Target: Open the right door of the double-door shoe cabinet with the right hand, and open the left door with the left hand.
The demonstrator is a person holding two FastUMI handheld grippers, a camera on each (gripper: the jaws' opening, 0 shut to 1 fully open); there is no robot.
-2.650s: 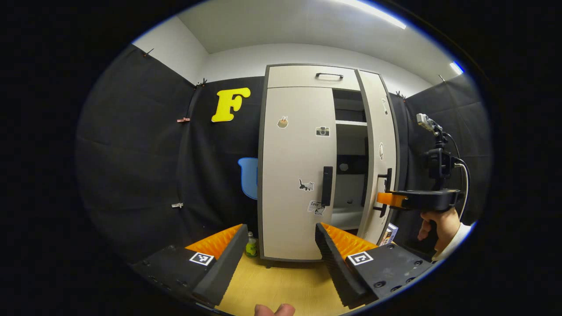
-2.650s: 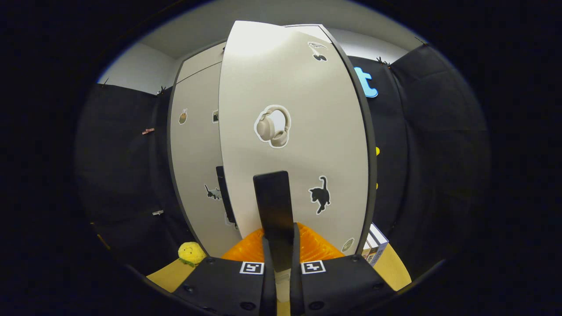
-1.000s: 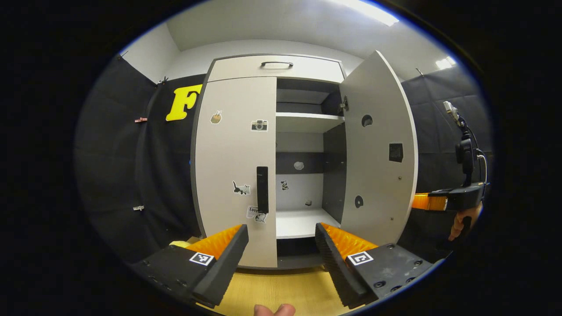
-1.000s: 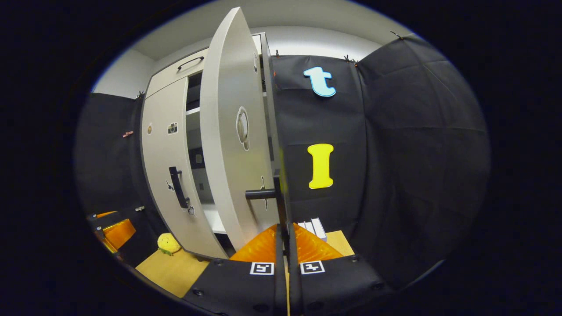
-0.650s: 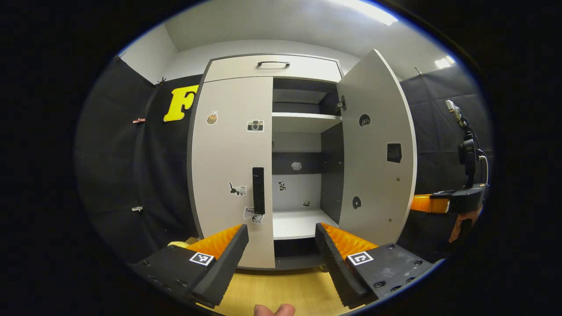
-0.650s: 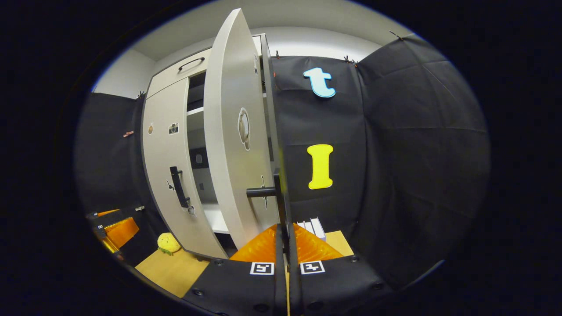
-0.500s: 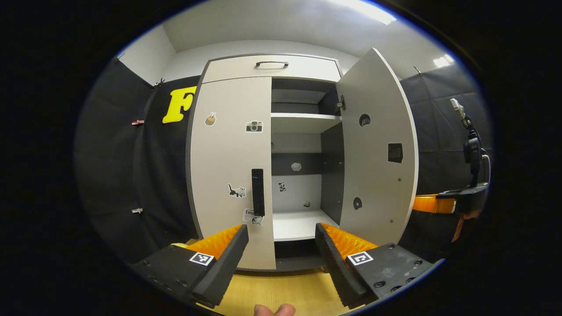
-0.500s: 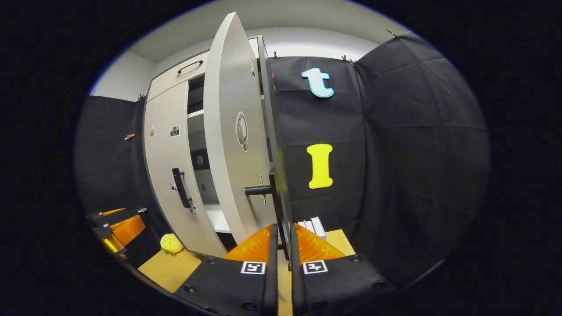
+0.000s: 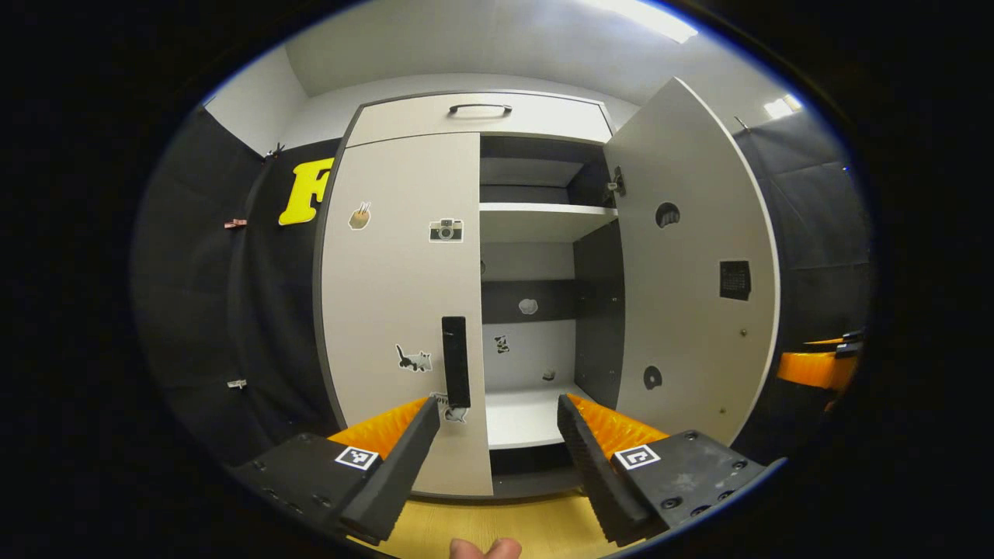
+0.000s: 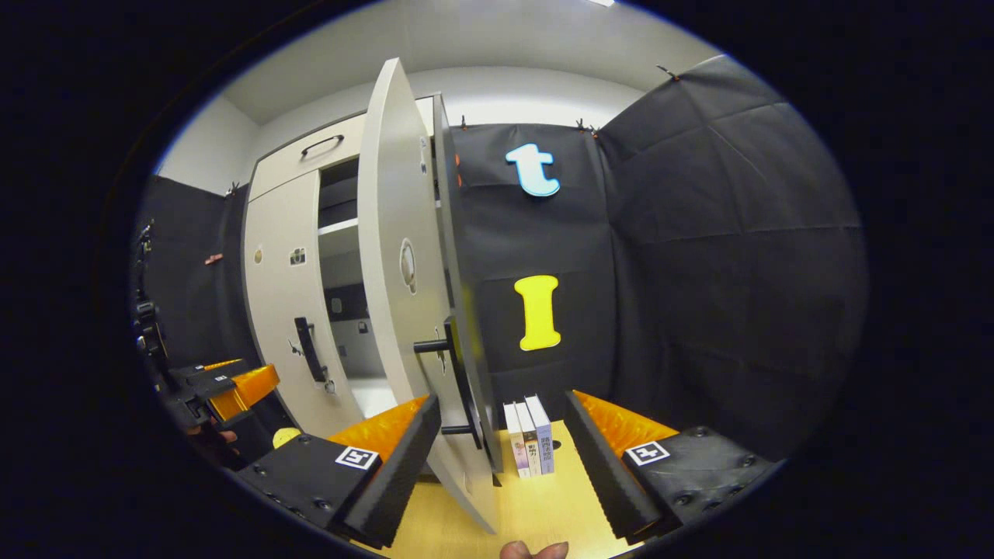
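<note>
Black cloth walls the booth; floor (image 9: 536,528) is pale wood grain. Cabinet (image 9: 466,124), matt grey-white panels with dark edging, stands against the back wall. Right door (image 9: 691,264) swung wide, its inner face showing; shelves (image 9: 536,221) and a dark interior exposed. Left door (image 9: 396,295) shut, flat, with stickers and a slim black bar handle (image 9: 455,361).

Left gripper (image 9: 493,435) faces the cabinet, jaws wide apart, empty, the handle just above its left finger. Right gripper (image 10: 501,435) also spread wide, holding nothing; the open door's edge and handle (image 10: 458,380) stand between its fingers, apparently untouched. Books (image 10: 528,442) stand upright on the floor beyond.
</note>
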